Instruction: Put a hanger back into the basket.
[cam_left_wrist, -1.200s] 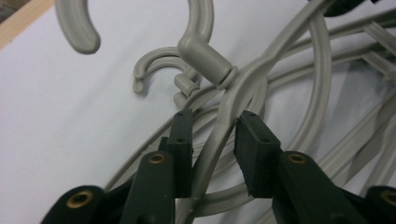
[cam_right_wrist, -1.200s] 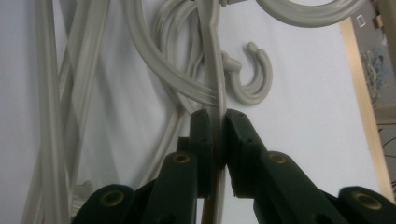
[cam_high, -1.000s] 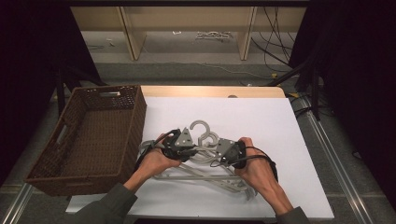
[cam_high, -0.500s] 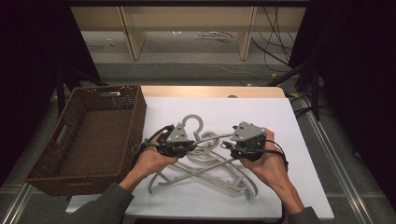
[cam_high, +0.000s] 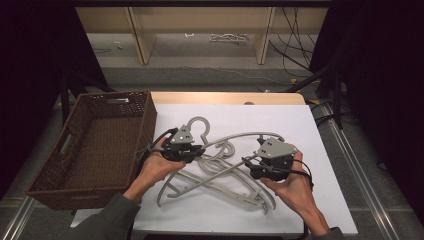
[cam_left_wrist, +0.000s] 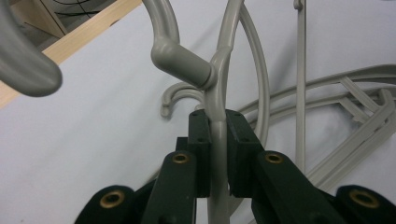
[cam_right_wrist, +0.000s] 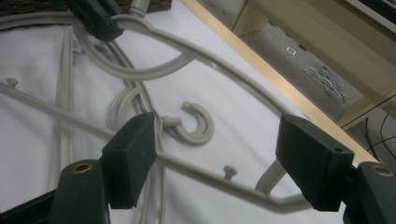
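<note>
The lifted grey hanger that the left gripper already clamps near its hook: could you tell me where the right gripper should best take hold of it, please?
Probably the thin lower bar of the lifted hanger, approached from its free end opposite the left gripper. The bar already runs between the open right gripper, raised off the hanger pile, and is slim enough to clamp.

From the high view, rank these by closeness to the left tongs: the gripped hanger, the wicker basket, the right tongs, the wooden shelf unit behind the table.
1. gripped hanger: clamped in the left tongs, near its hook.
2. wicker basket: just to their left, near wall close by.
3. right tongs: across the hanger pile, to the right.
4. wooden shelf unit: on the floor beyond the table's far edge.
</note>
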